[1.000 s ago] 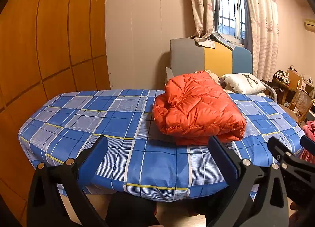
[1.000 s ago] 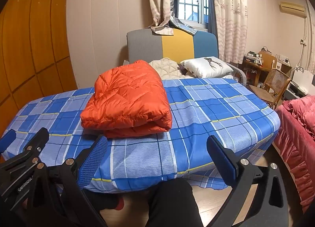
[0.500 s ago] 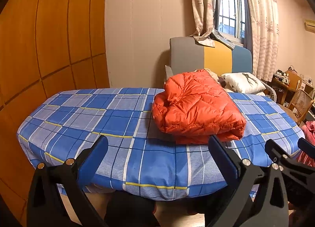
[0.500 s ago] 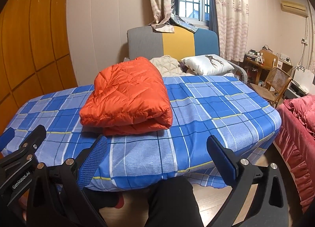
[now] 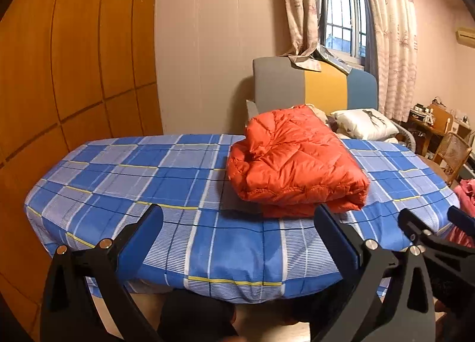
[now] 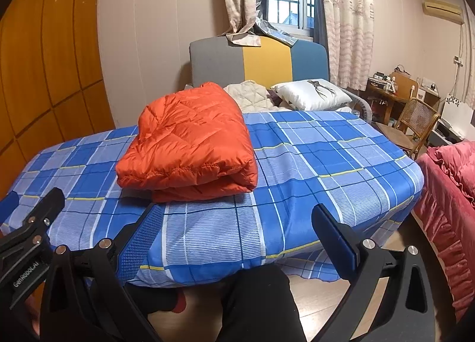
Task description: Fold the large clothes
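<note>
An orange quilted down jacket [image 5: 294, 164] [image 6: 193, 146] lies folded into a thick rectangle on the blue plaid table cover [image 5: 148, 181] [image 6: 326, 164]. My left gripper [image 5: 237, 223] is open, held back from the table's near edge with nothing between its fingers. My right gripper [image 6: 237, 220] is open too, just short of the near edge and in front of the jacket. Neither touches the jacket. In the left wrist view the right gripper's side shows at the right edge [image 5: 430, 235].
A grey, yellow and blue headboard [image 6: 258, 60] with a white pillow [image 6: 311, 94] and a cream quilted item [image 6: 249, 95] stands behind the table. A wicker chair [image 6: 415, 122] and a desk are at the right, pink bedding [image 6: 451, 187] beside them. Wooden panels line the left wall. A person's dark-clothed leg [image 6: 258, 306] is below.
Both grippers have drawn back slightly and risen a little from the table; the folded jacket has stayed in place and both grippers have stayed open.
</note>
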Demonstrator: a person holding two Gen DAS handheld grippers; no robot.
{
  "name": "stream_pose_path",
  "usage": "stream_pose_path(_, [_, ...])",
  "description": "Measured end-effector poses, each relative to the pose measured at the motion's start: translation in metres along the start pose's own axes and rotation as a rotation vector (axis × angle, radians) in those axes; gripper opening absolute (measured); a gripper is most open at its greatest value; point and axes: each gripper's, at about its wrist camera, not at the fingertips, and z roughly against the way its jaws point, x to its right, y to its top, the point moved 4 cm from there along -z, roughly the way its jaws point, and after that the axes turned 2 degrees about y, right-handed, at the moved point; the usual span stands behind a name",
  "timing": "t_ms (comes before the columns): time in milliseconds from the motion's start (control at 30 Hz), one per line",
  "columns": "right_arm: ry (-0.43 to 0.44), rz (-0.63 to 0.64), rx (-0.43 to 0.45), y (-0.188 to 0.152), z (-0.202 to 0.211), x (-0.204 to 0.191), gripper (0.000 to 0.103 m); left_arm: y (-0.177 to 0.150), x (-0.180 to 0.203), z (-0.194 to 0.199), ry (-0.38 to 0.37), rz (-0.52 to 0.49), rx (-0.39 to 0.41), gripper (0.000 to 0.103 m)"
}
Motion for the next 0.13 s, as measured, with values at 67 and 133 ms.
stream_pose_path(67, [-0.001,0.000,0.004,0.0007,0.0002,-0.0004,0.100,-0.0008,-0.0005,-0.0017,-0.015,0.014,-0.017,0.101])
stream_pose_path(133, [-0.002,0.002,0.008,0.0011,0.0002,-0.0009,0.100,-0.0012,-0.0020,-0.0038,-0.020,0.028,-0.031,0.101])
